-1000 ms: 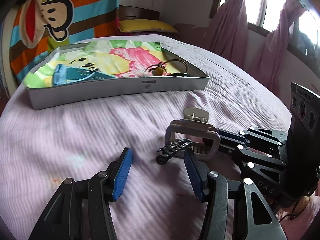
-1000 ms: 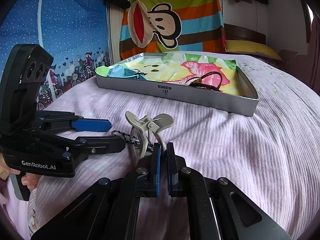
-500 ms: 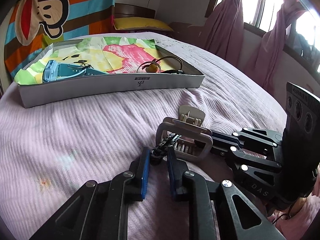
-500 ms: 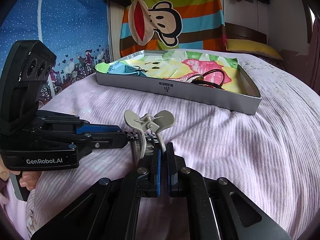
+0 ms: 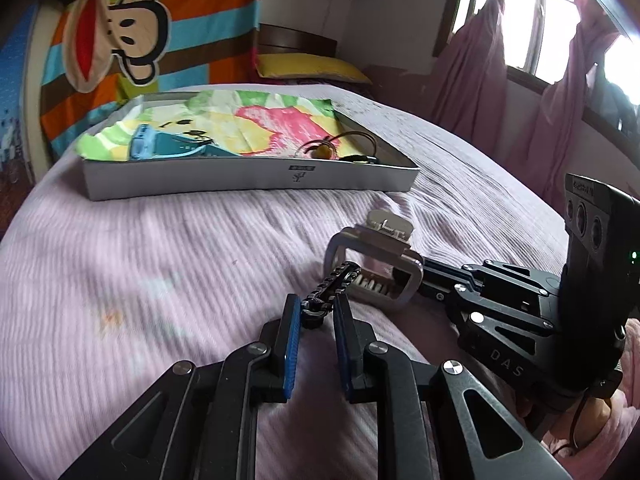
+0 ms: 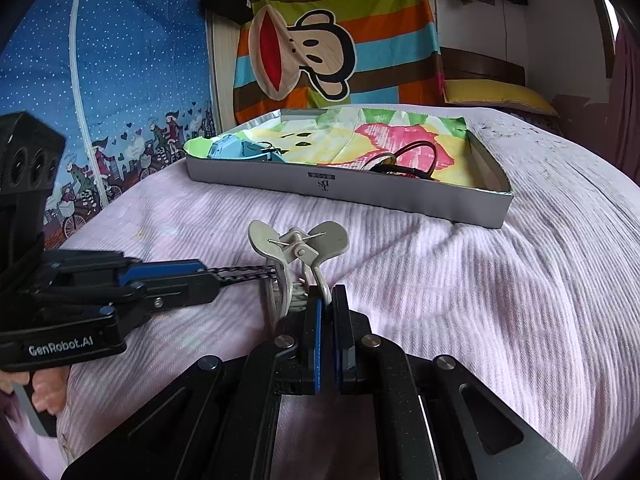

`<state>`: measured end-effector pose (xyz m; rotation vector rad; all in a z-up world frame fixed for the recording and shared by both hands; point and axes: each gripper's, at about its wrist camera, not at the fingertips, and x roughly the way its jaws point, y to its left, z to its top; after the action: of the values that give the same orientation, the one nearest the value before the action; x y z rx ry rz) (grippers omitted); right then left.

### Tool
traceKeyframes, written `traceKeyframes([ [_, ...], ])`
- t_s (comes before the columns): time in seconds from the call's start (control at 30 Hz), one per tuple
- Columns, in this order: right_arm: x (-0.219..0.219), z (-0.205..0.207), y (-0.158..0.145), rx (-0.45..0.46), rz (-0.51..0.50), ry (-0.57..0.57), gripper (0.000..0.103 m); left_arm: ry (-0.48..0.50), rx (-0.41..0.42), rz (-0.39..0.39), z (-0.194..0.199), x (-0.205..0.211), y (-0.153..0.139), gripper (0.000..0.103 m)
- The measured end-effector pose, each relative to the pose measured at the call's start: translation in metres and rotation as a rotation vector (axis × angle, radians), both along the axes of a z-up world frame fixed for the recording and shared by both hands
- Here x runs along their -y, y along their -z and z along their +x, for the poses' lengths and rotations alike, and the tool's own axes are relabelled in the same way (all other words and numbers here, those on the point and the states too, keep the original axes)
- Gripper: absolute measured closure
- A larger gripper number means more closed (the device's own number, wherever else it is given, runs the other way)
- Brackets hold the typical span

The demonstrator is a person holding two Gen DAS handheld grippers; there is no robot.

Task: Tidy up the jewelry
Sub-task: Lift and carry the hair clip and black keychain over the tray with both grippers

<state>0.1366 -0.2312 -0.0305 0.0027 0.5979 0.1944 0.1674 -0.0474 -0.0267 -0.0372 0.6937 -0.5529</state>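
A grey hair claw clip [image 6: 296, 248] stands upright on the lilac bedspread, with my right gripper [image 6: 326, 300] shut on its lower edge. A black chain [image 6: 244, 270] runs taut from the clip's teeth to my left gripper [image 6: 208, 276]. In the left wrist view my left gripper [image 5: 316, 308] is shut on the chain's [image 5: 332, 284] near end. The far end passes through the clip [image 5: 376, 268], and my right gripper [image 5: 430, 276] comes in from the right. A grey tray [image 5: 256, 178] lined with colourful paper lies beyond.
The tray [image 6: 340, 188] holds a blue watch [image 5: 160, 146] on the left and a brown cord bracelet [image 5: 340, 146] on the right. A yellow pillow [image 5: 312, 66] lies behind it. Pink curtains [image 5: 560, 112] hang at the right. A hand [image 6: 44, 392] holds the left gripper's handle.
My left gripper went from open to shut on the chain's near end and drew it taut. The right gripper kept its hold on the clip, which barely moved.
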Motion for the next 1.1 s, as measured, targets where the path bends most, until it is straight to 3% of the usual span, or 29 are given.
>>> traceKeyframes([
  [0.2, 0.007, -0.003, -0.003, 0.026, 0.026, 0.029, 0.099, -0.105, 0.040, 0.012, -0.012, -0.004, -0.004, 0.087],
  [0.43, 0.012, -0.007, -0.008, 0.063, 0.050, 0.054, 0.099, -0.160, 0.051, 0.006, -0.013, -0.008, -0.011, 0.087],
  [0.77, 0.013, -0.010, -0.011, 0.091, 0.049, 0.068, 0.099, -0.174, 0.047, 0.009, -0.012, -0.009, -0.011, 0.087],
  [1.1, 0.021, -0.021, -0.028, 0.186, 0.098, 0.090, 0.100, -0.191, 0.090, -0.038, -0.015, -0.015, -0.029, 0.087],
])
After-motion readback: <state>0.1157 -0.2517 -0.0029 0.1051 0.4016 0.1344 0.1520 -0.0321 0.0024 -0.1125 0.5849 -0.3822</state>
